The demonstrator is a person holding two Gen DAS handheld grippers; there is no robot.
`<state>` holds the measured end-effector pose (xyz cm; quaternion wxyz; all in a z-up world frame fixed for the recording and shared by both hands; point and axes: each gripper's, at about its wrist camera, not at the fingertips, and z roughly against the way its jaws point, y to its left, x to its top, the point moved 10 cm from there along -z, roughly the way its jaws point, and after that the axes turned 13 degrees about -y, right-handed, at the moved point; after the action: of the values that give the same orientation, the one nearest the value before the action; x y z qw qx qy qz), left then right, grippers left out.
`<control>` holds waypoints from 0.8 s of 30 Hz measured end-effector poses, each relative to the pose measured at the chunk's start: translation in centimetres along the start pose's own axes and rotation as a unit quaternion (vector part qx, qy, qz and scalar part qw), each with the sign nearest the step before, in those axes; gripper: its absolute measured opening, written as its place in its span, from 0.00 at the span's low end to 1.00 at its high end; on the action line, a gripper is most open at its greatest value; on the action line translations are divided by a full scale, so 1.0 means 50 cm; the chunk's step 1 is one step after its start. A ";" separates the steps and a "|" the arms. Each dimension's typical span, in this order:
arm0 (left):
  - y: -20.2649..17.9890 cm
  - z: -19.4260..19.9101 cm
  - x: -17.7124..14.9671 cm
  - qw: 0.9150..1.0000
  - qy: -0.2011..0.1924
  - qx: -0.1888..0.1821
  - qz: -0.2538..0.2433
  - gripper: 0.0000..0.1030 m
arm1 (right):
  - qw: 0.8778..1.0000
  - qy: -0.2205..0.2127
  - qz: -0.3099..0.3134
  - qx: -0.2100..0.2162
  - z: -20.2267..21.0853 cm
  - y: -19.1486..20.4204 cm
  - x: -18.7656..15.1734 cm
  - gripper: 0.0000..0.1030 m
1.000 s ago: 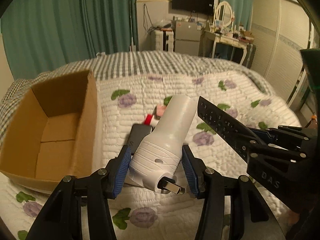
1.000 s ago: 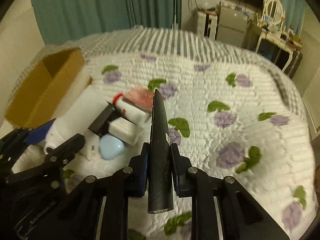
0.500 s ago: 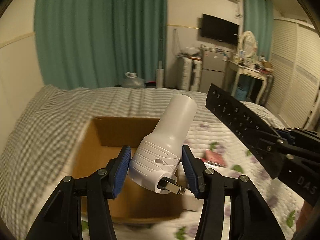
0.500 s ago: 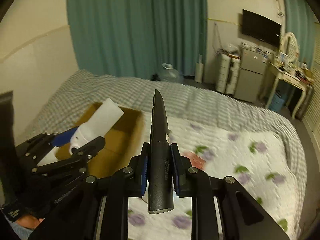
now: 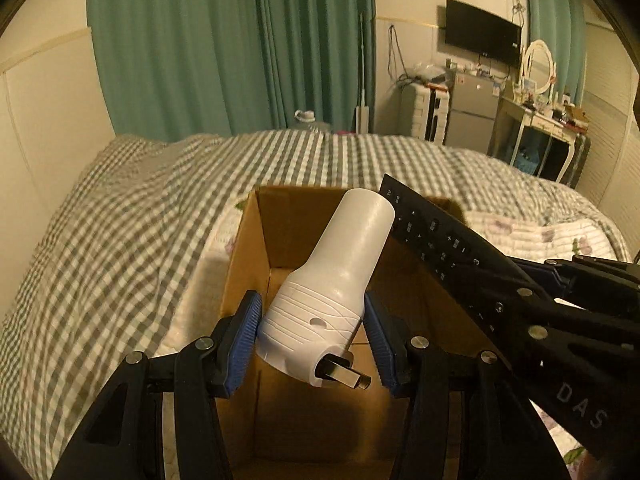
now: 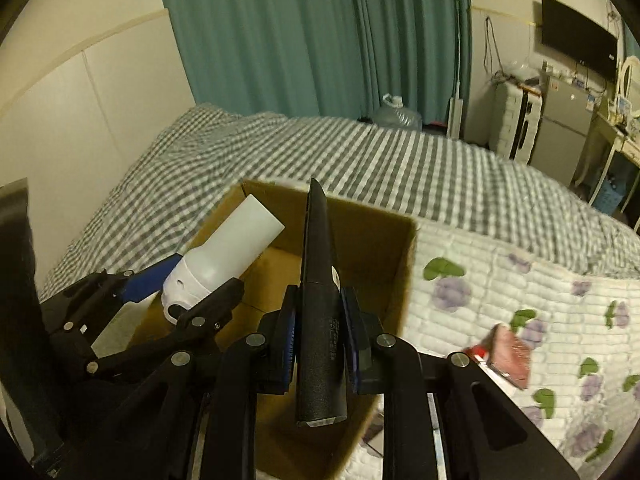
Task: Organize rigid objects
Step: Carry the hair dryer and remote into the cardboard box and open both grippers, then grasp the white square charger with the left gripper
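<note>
Right wrist only: red packet (image 6: 512, 350) on quilt (image 6: 500, 280).

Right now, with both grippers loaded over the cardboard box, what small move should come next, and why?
Probably lower the left gripper a little and open it. The white plug-in device it clamps hangs above the open cardboard box, and the remote in the right gripper could follow.

You bring your left gripper (image 5: 312, 340), clamped on the white plastic plug-in device (image 5: 334, 296), from over the quilt's object pile to above the open brown cardboard box (image 5: 280, 216). Your right gripper (image 6: 320, 344) follows with the black remote control (image 6: 318, 308), now over the box's right side.
</note>
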<state>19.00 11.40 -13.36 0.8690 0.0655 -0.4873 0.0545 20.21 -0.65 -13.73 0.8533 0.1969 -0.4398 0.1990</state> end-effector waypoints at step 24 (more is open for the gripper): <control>-0.304 0.105 0.017 0.996 -0.001 -0.076 -0.043 0.65 | 0.990 -0.056 0.015 -0.125 0.276 -0.314 0.021 0.72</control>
<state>17.42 -4.45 -10.83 0.8727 0.0201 -0.4873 -0.0203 19.54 -20.76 -8.00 0.8423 0.0927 -0.5113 0.1433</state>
